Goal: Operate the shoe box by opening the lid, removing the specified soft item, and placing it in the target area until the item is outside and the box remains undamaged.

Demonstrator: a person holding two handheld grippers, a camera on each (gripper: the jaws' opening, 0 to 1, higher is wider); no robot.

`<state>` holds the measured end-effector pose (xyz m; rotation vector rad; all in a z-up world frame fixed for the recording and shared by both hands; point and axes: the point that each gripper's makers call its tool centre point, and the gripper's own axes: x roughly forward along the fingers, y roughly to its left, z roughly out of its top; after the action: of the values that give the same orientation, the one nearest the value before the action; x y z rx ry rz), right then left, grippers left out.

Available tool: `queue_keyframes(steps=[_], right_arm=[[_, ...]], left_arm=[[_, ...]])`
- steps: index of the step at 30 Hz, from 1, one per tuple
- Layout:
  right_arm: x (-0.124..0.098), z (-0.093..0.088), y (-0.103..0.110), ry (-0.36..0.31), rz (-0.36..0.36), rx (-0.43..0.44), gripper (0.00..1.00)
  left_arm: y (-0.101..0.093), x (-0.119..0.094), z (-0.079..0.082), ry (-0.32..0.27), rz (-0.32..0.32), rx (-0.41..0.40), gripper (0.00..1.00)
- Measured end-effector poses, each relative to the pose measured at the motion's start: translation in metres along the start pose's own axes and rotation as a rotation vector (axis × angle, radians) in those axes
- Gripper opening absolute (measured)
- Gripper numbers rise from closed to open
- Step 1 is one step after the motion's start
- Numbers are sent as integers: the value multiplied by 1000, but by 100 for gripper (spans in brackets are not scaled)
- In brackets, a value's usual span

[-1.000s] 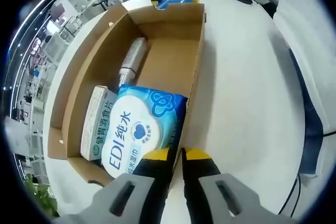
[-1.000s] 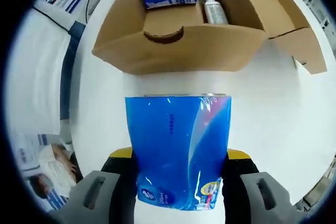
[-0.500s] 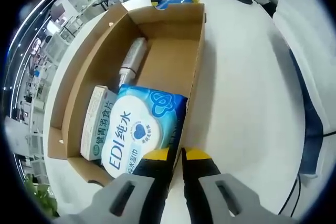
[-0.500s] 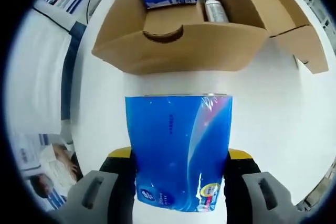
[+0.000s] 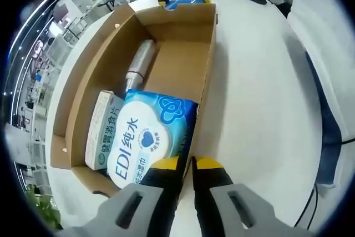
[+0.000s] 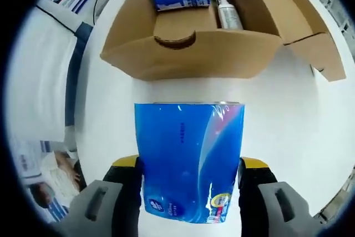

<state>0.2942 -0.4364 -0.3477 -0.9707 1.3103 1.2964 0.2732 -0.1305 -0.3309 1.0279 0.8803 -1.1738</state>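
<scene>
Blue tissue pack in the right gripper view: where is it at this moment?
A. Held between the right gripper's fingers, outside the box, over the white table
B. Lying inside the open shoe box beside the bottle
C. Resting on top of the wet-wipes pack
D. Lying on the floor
A: the blue tissue pack sits between the right gripper fingers, in front of the shoe box, over the white table.

White table (image 5: 260, 98); wet-wipes pack (image 5: 147, 137), green-lettered carton (image 5: 102, 131), silver bottle (image 5: 140, 62) side by side.
</scene>
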Motion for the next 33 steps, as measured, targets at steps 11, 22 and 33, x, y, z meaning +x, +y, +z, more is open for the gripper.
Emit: queue_keyframes(steps=[11, 22, 33], right_arm=[[-5, 5, -2, -14, -27, 6, 77], [-13, 13, -4, -56, -87, -14, 85], [-16, 14, -3, -80, -145, -58, 95]], left_arm=[[0, 0, 0, 0, 0, -1, 7], [0, 0, -1, 0, 2, -4, 8], [-1, -1, 0, -2, 8, -14, 8]])
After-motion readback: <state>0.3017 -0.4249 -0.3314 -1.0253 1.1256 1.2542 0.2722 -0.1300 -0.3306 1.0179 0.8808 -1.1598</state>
